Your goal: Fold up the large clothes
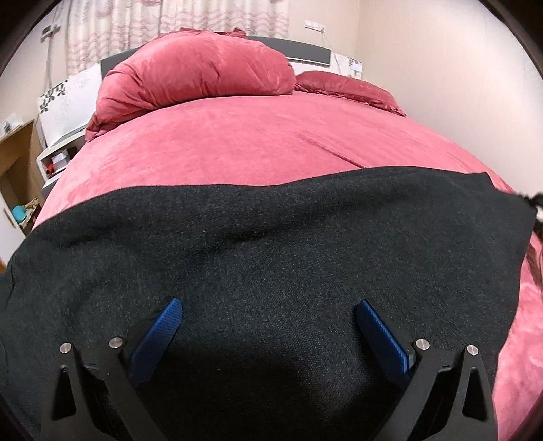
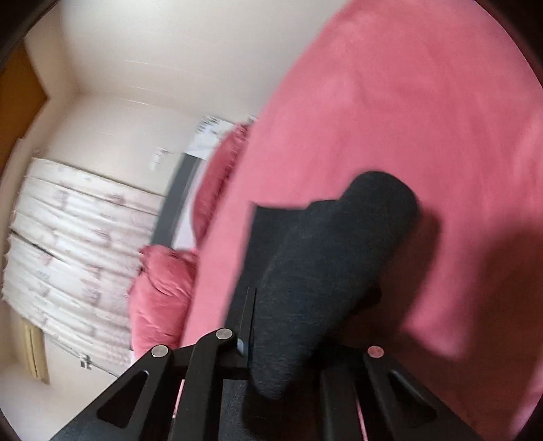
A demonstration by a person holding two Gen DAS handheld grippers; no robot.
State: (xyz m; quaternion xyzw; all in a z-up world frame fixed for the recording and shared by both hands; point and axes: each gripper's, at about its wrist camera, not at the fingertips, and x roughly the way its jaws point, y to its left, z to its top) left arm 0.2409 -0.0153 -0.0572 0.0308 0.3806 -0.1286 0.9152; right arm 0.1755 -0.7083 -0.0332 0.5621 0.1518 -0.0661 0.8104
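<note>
Where the left wrist view takes in most of the room, a bed (image 1: 237, 142) with a pink plush cover fills the frame from 9 o'clock to 3 o'clock. A rolled pink duvet (image 1: 197, 74) sits at 12 o'clock against the dark headboard (image 1: 305, 51), with a pink pillow (image 1: 346, 88) just beside it at 1 o'clock. Pale patterned curtains (image 1: 169, 17) hang behind.

A dark charcoal garment (image 1: 271, 237) lies spread flat across the near part of the bed, covering the lower half of the view from 8 o'clock to 4 o'clock. The left gripper (image 1: 268, 322) hangs over it at 6 o'clock with its 2 blue-padded fingers (image 1: 159, 336) standing wide apart, nothing pinched between them.

In the right wrist view, which is tilted and blurred, the bed cover runs from 12 o'clock to 4 o'clock. The right gripper (image 2: 268, 325) at 6 o'clock has its jaws drawn nearly together on a bunched fold of the same garment (image 2: 332, 257), which rises toward the centre in a rounded hump. A white bedside cabinet (image 1: 64, 115) stands at 9 o'clock in the left view.
</note>
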